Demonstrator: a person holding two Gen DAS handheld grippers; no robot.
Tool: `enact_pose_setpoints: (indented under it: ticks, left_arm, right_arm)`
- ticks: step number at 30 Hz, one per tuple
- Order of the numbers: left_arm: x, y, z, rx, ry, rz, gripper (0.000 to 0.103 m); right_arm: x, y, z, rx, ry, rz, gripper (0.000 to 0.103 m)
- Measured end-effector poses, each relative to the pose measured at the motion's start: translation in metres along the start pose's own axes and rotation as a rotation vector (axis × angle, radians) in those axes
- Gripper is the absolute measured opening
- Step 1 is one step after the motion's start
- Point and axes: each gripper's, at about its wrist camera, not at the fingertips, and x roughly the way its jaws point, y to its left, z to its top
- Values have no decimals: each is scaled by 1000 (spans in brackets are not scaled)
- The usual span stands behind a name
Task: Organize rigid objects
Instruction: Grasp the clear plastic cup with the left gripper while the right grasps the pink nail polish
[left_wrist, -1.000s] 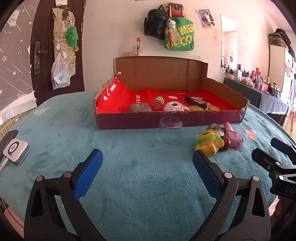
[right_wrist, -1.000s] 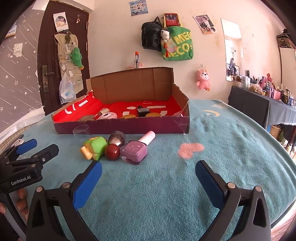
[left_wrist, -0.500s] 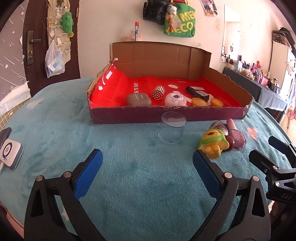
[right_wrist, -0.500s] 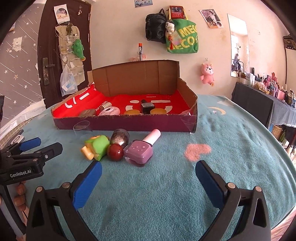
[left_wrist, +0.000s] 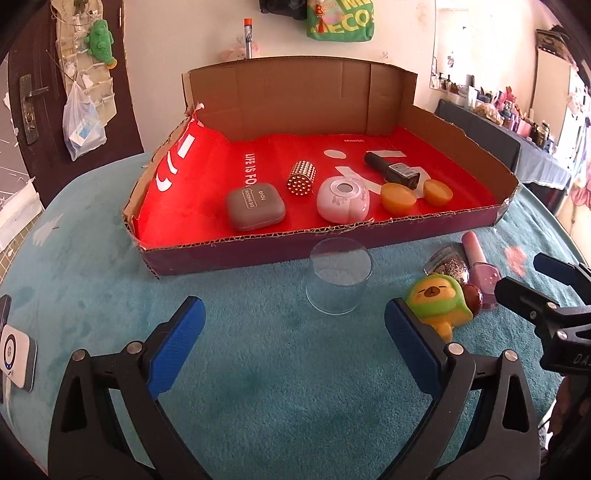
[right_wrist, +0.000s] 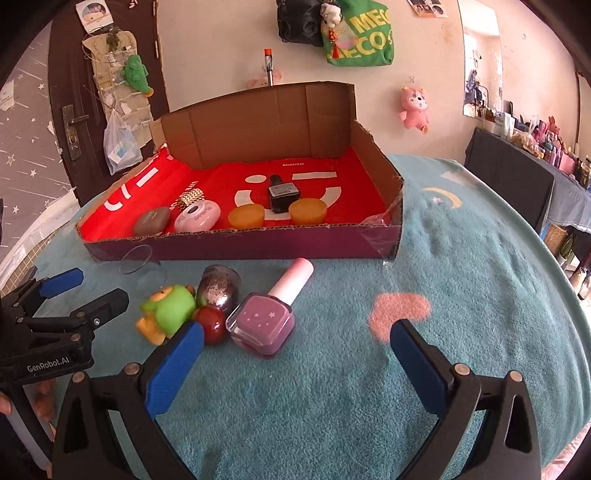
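Note:
A cardboard box with a red lining sits on the teal table and holds a grey case, a studded cylinder, a white round case, a black bottle and two orange discs. In front of it stand a clear cup, a green toy, a glitter egg, a red ball and a pink nail polish bottle. My left gripper is open, just short of the cup. My right gripper is open, just short of the polish bottle.
A white device lies at the table's left edge. A door with hanging bags stands at the back left. A dark side table with bottles stands on the right. Each gripper shows in the other's view, the right one and the left one.
Both grippers have moved forward and tilted down toward the objects in front of the box. Their jaws have stayed open. Nothing on the table has moved.

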Motion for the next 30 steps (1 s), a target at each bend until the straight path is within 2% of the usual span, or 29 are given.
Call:
enact_pose_setpoints:
  ticks: [8,22,30]
  left_arm:
    - [14,-1,10,16,45,-19,99]
    - [24,-4,13,15,63,-14,99]
    - [29,-4,18,9,80,6,99]
  right_arm:
    - [25,-4,14,34,110,-28,103]
    - [30,-13,18,73,156,29,103]
    - [43,-9,21,71,181,-7,103]
